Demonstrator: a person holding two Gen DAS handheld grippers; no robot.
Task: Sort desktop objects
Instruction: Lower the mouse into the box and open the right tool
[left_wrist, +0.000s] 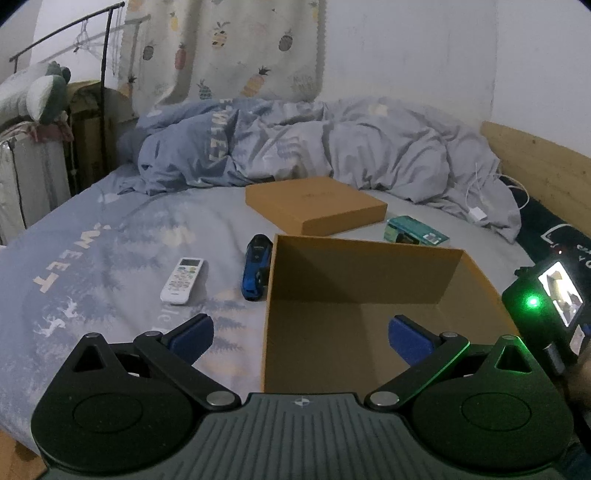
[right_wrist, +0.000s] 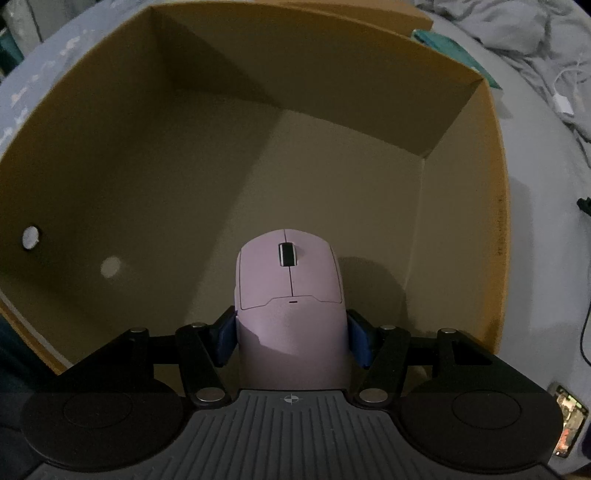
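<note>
My right gripper (right_wrist: 291, 338) is shut on a pale pink computer mouse (right_wrist: 290, 291), its blue pads pressed against both sides, and holds it pointing down inside the open brown cardboard box (right_wrist: 498, 206). The box floor below the mouse is bare. In the left wrist view the same box (left_wrist: 271, 302) stands on the bed ahead, and my left gripper (left_wrist: 301, 338) is open over its near left edge with nothing between the pads. A white remote control (left_wrist: 182, 280) and a blue toy car (left_wrist: 255, 267) lie left of the box. A teal packet (left_wrist: 415, 229) lies behind it.
The box lid (left_wrist: 316, 203) lies flat on the bed (left_wrist: 110, 236) behind the box. A rumpled grey duvet (left_wrist: 332, 144) fills the back, with a white charger and cable (left_wrist: 478, 213) at right. A wooden headboard (left_wrist: 543, 166) runs along the right. The right-hand device's lit screen (left_wrist: 561, 295) shows at right.
</note>
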